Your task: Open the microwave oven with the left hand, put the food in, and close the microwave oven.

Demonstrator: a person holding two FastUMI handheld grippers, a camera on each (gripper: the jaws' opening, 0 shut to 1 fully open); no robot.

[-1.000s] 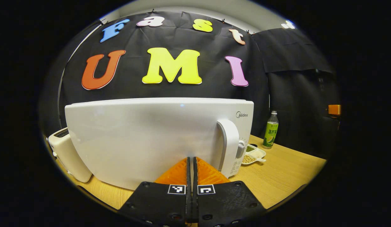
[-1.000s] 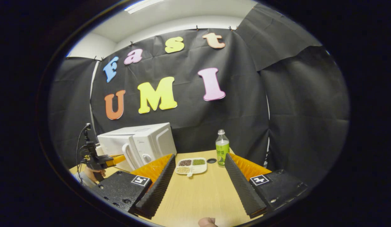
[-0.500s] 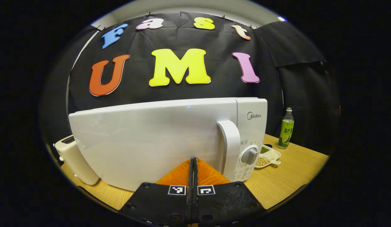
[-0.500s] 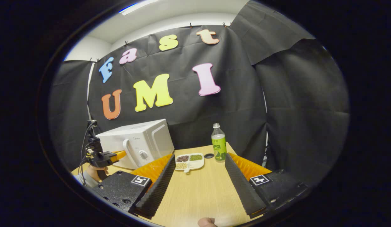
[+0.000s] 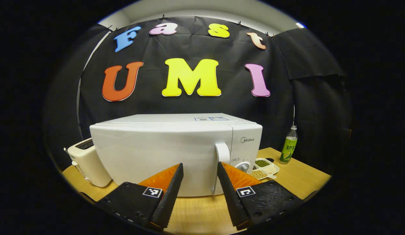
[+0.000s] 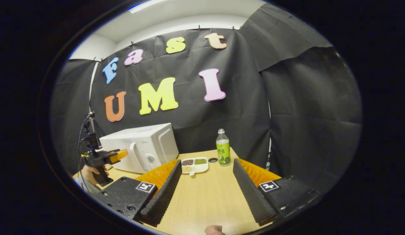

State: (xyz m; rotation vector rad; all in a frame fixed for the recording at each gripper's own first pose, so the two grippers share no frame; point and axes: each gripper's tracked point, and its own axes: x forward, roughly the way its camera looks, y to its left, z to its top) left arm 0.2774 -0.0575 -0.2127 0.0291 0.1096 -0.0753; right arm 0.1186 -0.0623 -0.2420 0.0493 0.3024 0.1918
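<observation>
The white microwave (image 5: 163,153) stands on the wooden table with its door flush and its handle (image 5: 222,156) at the right of the door. My left gripper (image 5: 199,164) hangs open a short way in front of the door, touching nothing. The food, a white divided tray of beans (image 5: 264,168), lies on the table right of the microwave. In the right gripper view my right gripper (image 6: 207,161) is open and empty above the table, nearer than the tray (image 6: 194,164). The microwave (image 6: 140,147) is at left, with the left gripper (image 6: 119,155) in a hand before it.
A cream toaster (image 5: 86,163) stands left of the microwave. A green-labelled bottle (image 6: 223,147) and a small black cap (image 6: 213,160) sit behind the tray near the table's back edge. Black cloth closes the booth behind and to the right.
The microwave door swung from ajar to flush while the shut left gripper was against it. The left gripper then drew back and opened. The right gripper barely moved.
</observation>
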